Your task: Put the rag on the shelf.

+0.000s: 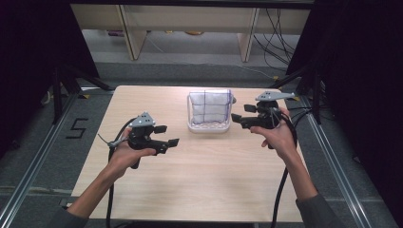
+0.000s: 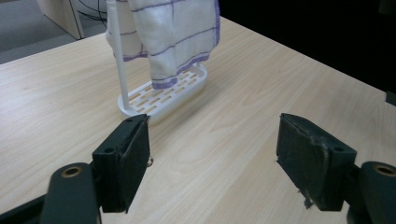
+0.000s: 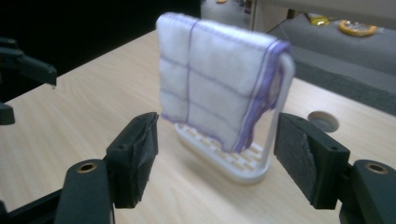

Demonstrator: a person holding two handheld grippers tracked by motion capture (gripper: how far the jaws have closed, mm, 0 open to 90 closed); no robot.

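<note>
A white cloth with purple lines [image 1: 209, 107] hangs over a white slotted rack [image 1: 208, 127] at the table's far middle. My left gripper [image 1: 169, 135] hovers to the rack's front left, open and empty, jaws pointing right. My right gripper [image 1: 240, 114] sits just right of the rack, open and empty, jaws pointing left at it. In the left gripper view the cloth [image 2: 173, 32] and rack base [image 2: 163, 95] lie ahead of the open left gripper [image 2: 215, 163]. In the right gripper view the cloth [image 3: 210, 79] on its rack [image 3: 236, 165] stands close beyond the open right gripper [image 3: 217, 163].
The light wooden table [image 1: 204, 180] has bare room in front of the rack. A round cable hole [image 3: 323, 120] lies behind the rack. Black cables trail off the front edge. A "5" mark [image 1: 77, 128] is on the floor at left; furniture legs stand beyond.
</note>
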